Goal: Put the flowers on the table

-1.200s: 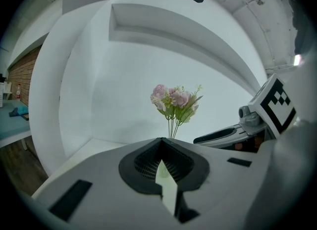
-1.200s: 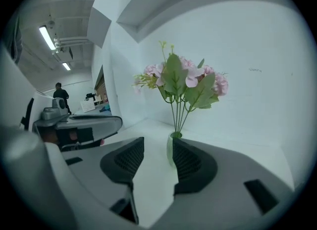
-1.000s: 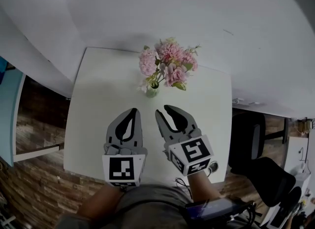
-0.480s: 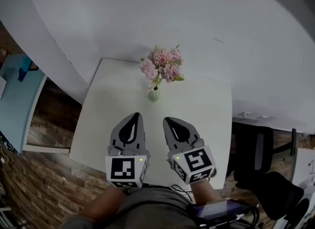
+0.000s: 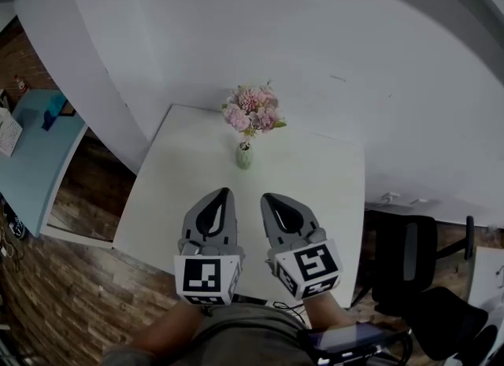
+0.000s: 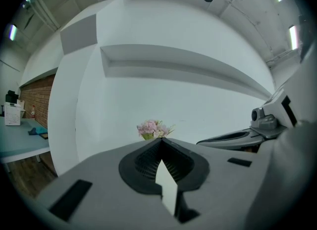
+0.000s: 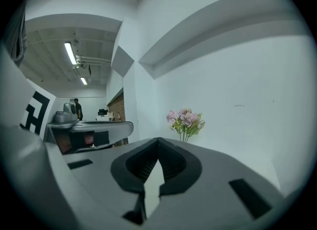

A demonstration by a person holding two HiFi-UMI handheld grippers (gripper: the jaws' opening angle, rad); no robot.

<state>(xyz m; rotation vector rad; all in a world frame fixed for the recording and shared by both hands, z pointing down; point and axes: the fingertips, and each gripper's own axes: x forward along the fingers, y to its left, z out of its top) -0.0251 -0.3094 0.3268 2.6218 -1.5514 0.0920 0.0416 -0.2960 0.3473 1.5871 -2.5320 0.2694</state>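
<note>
A bunch of pink flowers (image 5: 250,112) stands upright in a small pale green vase (image 5: 244,156) at the far side of the white table (image 5: 323,175), close to the wall. Both grippers hover over the table's near edge, well short of the vase. My left gripper (image 5: 223,193) is shut and empty. My right gripper (image 5: 268,197) is shut and empty too. The left gripper view shows the flowers (image 6: 153,129) just beyond its closed jaw tips (image 6: 161,140). The right gripper view shows the flowers (image 7: 185,119) up and to the right of its closed tips (image 7: 158,140).
A white wall (image 5: 315,42) rises right behind the table. A light blue desk (image 5: 35,160) stands at the left and a black chair (image 5: 409,266) at the right. The floor (image 5: 63,286) has a brick pattern. A person (image 7: 78,109) stands far off in the room.
The right gripper's jaws, open a second ago, are now shut with nothing in them. Both grippers have drawn back from the vase and risen; the table looks smaller.
</note>
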